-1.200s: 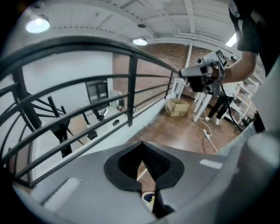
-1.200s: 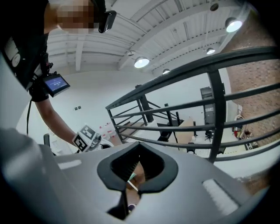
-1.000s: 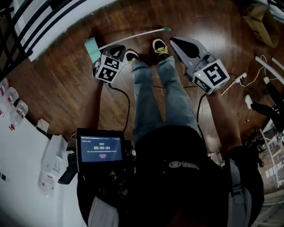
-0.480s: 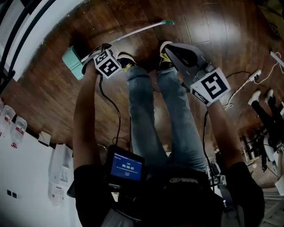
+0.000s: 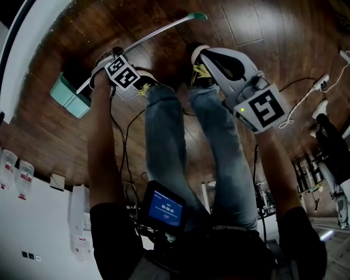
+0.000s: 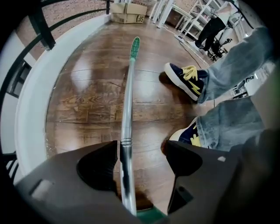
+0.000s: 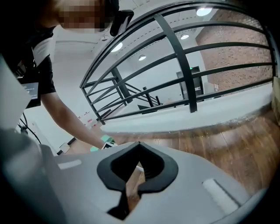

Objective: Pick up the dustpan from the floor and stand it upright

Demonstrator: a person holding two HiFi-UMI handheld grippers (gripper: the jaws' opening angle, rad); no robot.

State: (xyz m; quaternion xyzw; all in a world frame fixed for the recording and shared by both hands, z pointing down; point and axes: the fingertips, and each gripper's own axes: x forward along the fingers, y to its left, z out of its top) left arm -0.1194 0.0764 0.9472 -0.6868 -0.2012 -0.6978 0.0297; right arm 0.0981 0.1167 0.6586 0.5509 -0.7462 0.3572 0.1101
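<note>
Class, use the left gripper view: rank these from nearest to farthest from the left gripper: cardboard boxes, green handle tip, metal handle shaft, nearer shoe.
1. Metal handle shaft, between the open jaws.
2. Nearer shoe, just right of the jaws.
3. Green handle tip, far up the floor.
4. Cardboard boxes, by the far wall.

Dark, glossy wooden floor (image 5: 262,33) fills the head view. At its centre, legs in blue jeans (image 5: 164,136) run from the top down to a small lit screen (image 5: 165,208) at lower centre. A white power strip (image 5: 321,82) with its cable lies at the right edge, and white bottles (image 5: 24,183) stand at lower left.

In the left gripper view, a navy sneaker (image 6: 186,81) with yellow laces sits right of centre and cardboard boxes (image 6: 127,13) at the top. In the right gripper view, a black railing (image 7: 175,48) arches across the upper half, with a brick wall (image 7: 236,57) behind it.
</note>
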